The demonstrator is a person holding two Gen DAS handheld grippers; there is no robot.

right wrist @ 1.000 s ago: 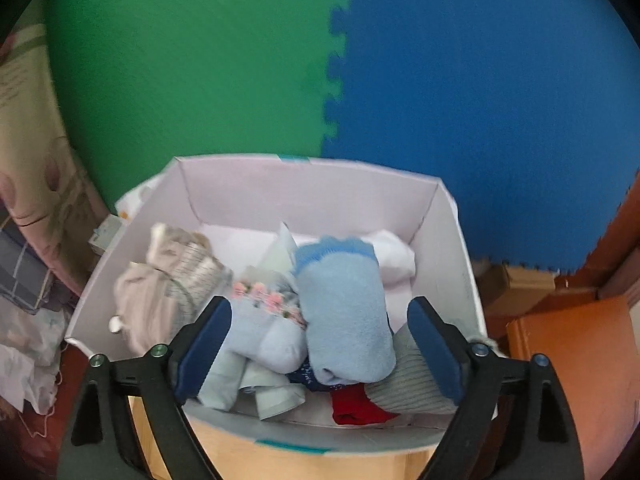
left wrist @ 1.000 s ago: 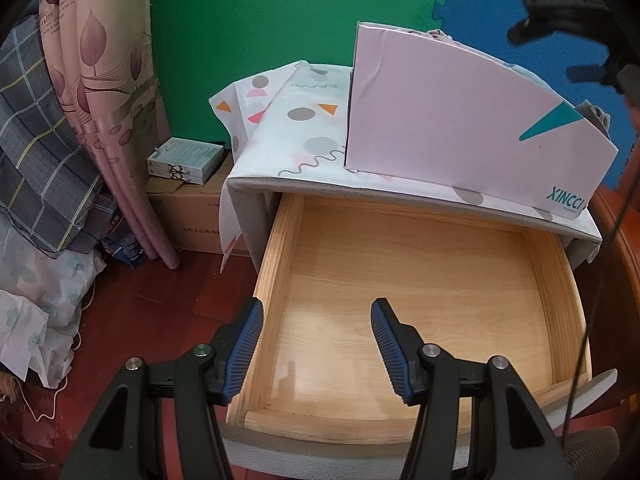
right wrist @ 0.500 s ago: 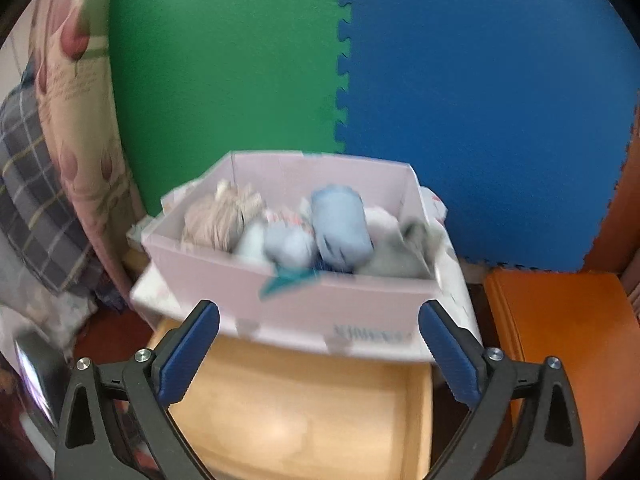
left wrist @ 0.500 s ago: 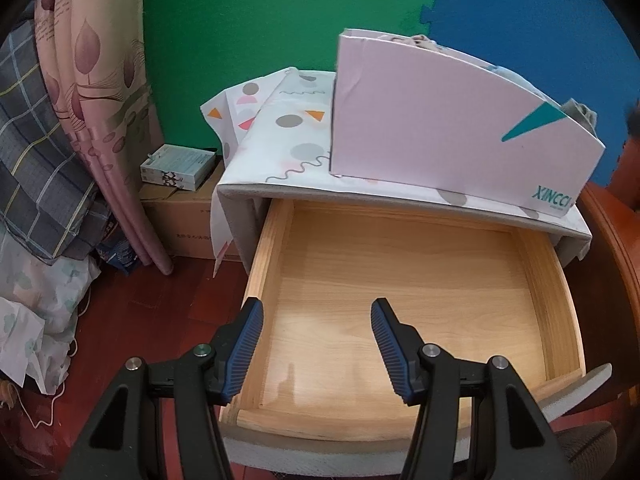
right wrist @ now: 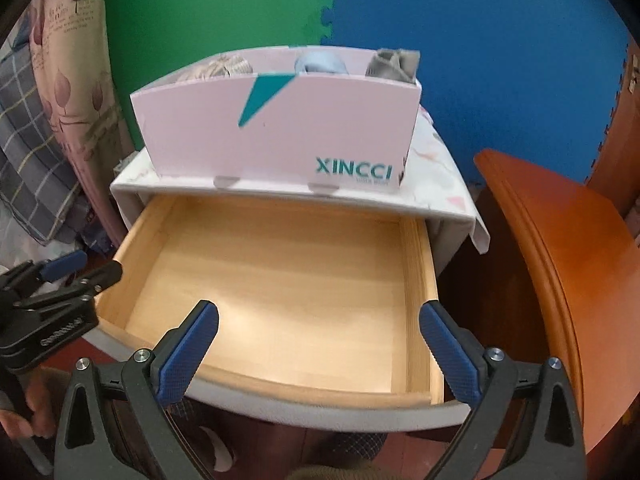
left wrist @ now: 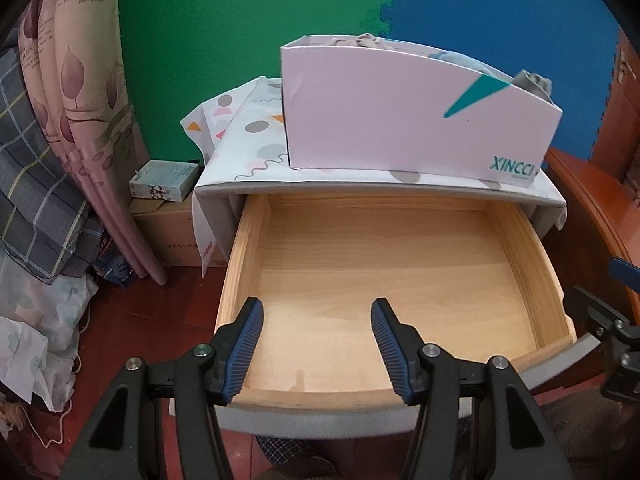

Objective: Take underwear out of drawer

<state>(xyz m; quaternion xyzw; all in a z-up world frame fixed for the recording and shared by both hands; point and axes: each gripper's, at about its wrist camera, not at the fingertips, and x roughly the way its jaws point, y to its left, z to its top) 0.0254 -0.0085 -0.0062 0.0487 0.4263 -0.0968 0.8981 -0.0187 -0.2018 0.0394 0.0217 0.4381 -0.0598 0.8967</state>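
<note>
The wooden drawer (left wrist: 244, 248) (right wrist: 418, 264) is pulled out and nothing lies in it. A pink XINCCI box (left wrist: 400, 120) (right wrist: 288, 128) stands on the cabinet top above it, with rolled underwear (right wrist: 320, 62) (left wrist: 456, 58) showing over its rim. My left gripper (left wrist: 316, 344) is open and empty, over the drawer's front edge. My right gripper (right wrist: 320, 352) is open wide and empty, over the drawer's front right. The left gripper also shows at the left edge of the right wrist view (right wrist: 52, 292).
A patterned white cloth (left wrist: 248, 136) covers the cabinet top. An orange wooden piece of furniture (right wrist: 560, 248) stands close on the right. Curtains (left wrist: 80, 100), bedding, a cardboard box and a small carton (left wrist: 164, 180) crowd the left floor. Green and blue foam mats line the wall.
My right gripper has drawn back and down from over the box of underwear to the drawer's front edge, empty. My left gripper has pulled back slightly.
</note>
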